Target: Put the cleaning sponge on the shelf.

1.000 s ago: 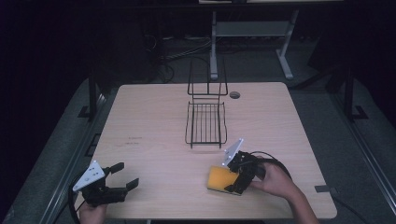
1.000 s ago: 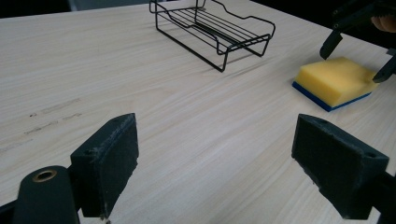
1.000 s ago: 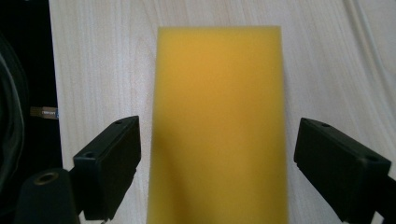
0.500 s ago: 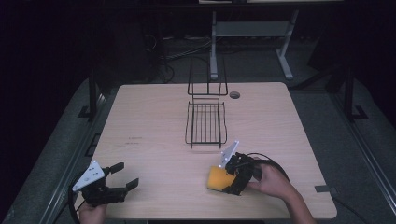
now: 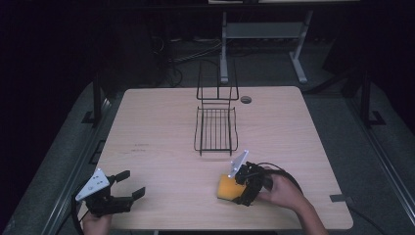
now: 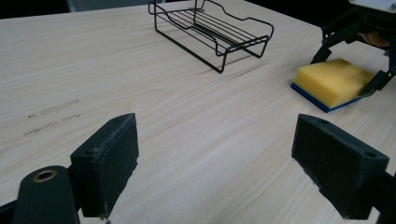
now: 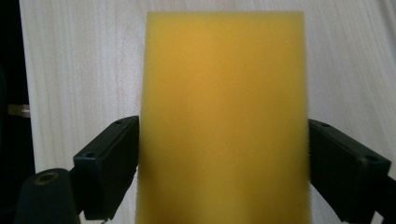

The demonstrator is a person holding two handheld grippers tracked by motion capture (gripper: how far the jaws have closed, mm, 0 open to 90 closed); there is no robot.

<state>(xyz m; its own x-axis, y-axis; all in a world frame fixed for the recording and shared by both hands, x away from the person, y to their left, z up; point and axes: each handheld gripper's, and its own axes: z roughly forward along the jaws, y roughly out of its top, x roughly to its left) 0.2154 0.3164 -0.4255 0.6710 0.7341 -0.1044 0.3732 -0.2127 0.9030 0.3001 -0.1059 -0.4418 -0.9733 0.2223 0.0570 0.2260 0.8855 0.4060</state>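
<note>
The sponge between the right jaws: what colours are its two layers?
The sponge is yellow on top with a thin blue layer underneath, clearest in the left gripper view.

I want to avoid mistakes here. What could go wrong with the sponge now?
The right gripper has its jaws at the sides of the sponge, which lies flat on the table. Soft foam may squash and slip if lifted. The wire rack stands close ahead, so the sponge could catch on its rim.

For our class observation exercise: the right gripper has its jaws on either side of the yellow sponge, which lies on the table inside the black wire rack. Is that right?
Not quite. The right gripper does have its jaws on either side of the yellow sponge, but the sponge lies on the bare table, apart from the black wire rack, between the rack and the person. The high view shows it.
</note>
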